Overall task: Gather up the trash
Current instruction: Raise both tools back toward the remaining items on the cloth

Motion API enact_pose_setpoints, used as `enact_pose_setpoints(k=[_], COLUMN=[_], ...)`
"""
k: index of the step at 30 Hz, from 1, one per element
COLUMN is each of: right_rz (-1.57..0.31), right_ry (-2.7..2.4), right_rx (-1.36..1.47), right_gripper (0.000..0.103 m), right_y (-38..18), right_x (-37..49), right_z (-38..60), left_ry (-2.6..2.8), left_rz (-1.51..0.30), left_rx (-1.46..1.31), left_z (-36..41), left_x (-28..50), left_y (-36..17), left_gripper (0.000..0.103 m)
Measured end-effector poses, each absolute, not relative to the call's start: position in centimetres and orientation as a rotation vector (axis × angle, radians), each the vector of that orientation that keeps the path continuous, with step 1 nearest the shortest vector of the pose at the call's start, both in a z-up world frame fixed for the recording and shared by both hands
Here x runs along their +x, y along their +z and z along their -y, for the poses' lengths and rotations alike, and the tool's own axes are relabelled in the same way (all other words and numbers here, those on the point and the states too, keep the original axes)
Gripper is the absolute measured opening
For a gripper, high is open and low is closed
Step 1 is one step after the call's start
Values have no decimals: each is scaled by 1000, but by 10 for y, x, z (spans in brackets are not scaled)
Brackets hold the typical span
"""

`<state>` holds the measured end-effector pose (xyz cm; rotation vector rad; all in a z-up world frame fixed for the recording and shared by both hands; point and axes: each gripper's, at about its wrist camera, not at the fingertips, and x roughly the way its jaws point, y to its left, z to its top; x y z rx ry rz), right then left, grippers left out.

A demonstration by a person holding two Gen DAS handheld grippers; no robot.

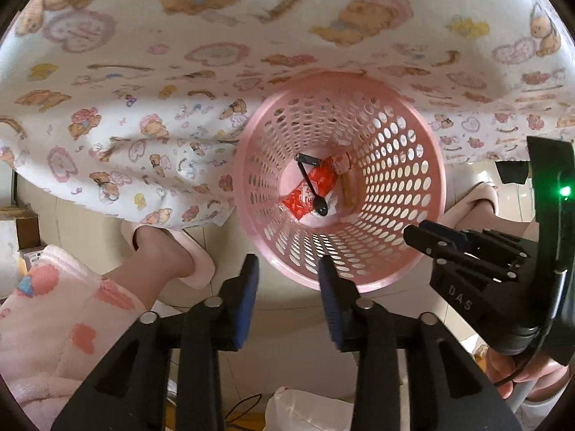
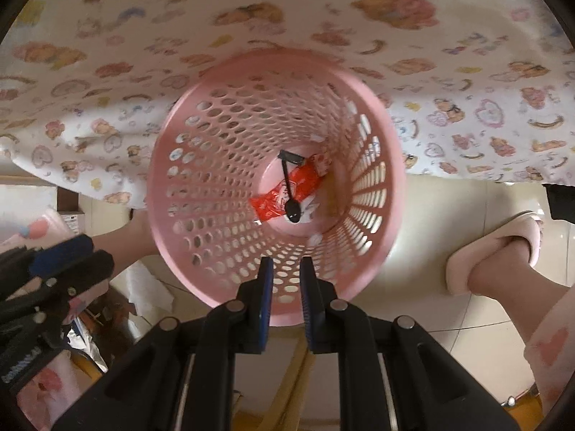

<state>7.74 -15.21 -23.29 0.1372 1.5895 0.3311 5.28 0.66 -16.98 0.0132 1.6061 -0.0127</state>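
In the left wrist view, a pink perforated basket [image 1: 339, 179] is seen from above, standing on the floor beside a bear-printed cloth [image 1: 143, 72] that hangs over the table edge. At the bottom of the basket a red wrapper [image 1: 309, 190] is seen, with a black plastic spoon [image 1: 312, 188] lying across it and a brownish item, too small to identify, just beside it. The left gripper [image 1: 288, 276] is held above the near rim of the basket, its jaws spread apart and holding nothing. The right gripper [image 1: 424, 233] is seen at the basket's right rim; whether its jaws are parted cannot be told from here. A foot in a pink slipper [image 1: 194, 262] is placed on the floor left of the basket. In the right wrist view, the basket [image 2: 172, 222] is centred, with the wrapper [image 2: 287, 194] and spoon [image 2: 290, 194] at its bottom. The right gripper [image 2: 286, 273] is held over the near rim, its jaws narrowly parted and empty. The left gripper [image 2: 68, 251] is seen left of the basket, and a second slipper [image 2: 499, 248] to its right.
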Motion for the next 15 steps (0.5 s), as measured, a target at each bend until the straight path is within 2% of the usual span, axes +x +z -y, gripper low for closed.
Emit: enact_pose_setpoints(k=[2, 4, 6, 8, 10, 13, 15], right_rz=[-1586, -1578, -1559, -1542, -1510, -1415, -1362], right_ry=[328, 315, 297, 285, 268, 233, 228], right_rx=[122, 121, 125, 117, 91, 32, 26], right_gripper=[15, 32, 34, 36, 48, 65, 71], right_y=[-233, -232, -227, -223, -214, -192, -175], right_x=[77, 77, 78, 79, 80, 79, 78], right_z=[149, 149, 152, 155, 157, 159, 161], left_ry=[-11, -10, -11, -12, -2, 1, -1], left_rz=[-1604, -1598, -1582, -1567, -1546, -1492, -1456], left_rx=[13, 26, 41, 42, 40, 28, 13], left_z=[-9, -8, -6, -7, -9, -13, -17], left_x=[53, 53, 53, 53, 53, 53, 53], left_y=[-170, -168, -164, -160, -153, -137, -126], left_gripper=[40, 44, 48, 56, 69, 72, 76])
